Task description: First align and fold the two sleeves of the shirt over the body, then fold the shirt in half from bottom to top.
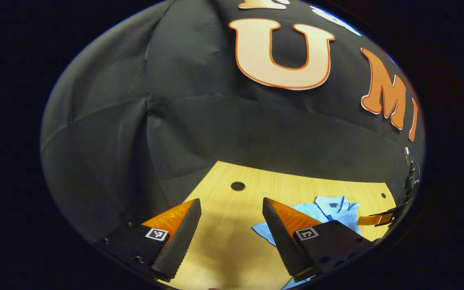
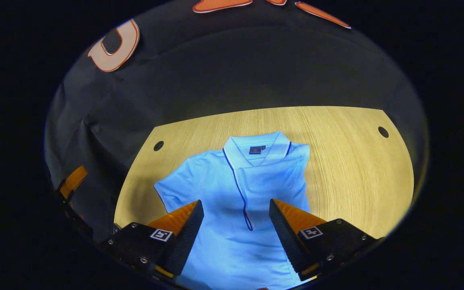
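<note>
A light blue polo shirt (image 2: 232,181) lies flat on the wooden table (image 2: 349,161), collar toward the far wall. One sleeve (image 2: 171,187) sticks out to the left in the right gripper view; the other side lies folded over the body, its dark-trimmed edge running down the chest. My right gripper (image 2: 236,201) hovers open over the shirt's body, holding nothing. My left gripper (image 1: 230,200) is open above bare table, with the shirt (image 1: 336,207) off to its right, partly hidden behind one finger. The left gripper view also catches part of the right gripper (image 1: 377,218) at the right edge.
Black cloth walls close in the table's far and left sides. The tabletop has round holes near its far corners (image 2: 158,146) (image 2: 383,131). Bare wood (image 1: 224,241) lies under the left gripper. Part of the left gripper (image 2: 73,181) shows at the left edge of the right gripper view.
</note>
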Demonstrator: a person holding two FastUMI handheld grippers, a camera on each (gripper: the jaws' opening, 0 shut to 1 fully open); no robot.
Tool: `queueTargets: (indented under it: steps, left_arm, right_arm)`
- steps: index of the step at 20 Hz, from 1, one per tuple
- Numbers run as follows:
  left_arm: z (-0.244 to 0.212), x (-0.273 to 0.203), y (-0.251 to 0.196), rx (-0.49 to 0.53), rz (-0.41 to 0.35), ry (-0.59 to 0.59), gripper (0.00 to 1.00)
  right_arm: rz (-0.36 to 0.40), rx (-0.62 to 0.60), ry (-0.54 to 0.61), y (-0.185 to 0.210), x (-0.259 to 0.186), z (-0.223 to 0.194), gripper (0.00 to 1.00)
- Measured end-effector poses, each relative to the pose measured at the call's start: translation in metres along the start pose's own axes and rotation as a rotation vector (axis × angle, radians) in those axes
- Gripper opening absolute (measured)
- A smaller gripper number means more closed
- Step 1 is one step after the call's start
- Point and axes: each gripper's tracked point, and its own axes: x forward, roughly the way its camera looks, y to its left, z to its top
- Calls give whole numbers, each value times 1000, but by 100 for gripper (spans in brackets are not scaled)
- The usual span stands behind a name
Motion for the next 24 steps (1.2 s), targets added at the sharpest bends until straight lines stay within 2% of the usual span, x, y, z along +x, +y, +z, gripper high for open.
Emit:
queueTargets:
  steps: [3, 6, 10, 18, 21, 24]
  left_arm:
    - [-31, 18, -22, 25, -6, 100, 99]
    - [-60, 38, -55, 13, -53, 196, 99]
    - [-104, 70, -85, 21, -38, 298, 99]
    - [-163, 97, -89, 4, 37, 441, 100]
    - [-176, 95, -90, -19, 41, 475, 99]
    - [-182, 94, -87, 3, 58, 497, 100]
  right_arm:
    - [6, 17, -4, -11, -13, -8, 99]
    - [-8, -2, 17, -29, -20, -23, 99]
    - [9, 50, 43, -48, -27, -40, 99]
    - [-8, 93, 70, -95, -32, -60, 99]
    - [4, 115, 80, -101, -31, -65, 99]
    - [7, 115, 94, -105, -32, -69, 99]
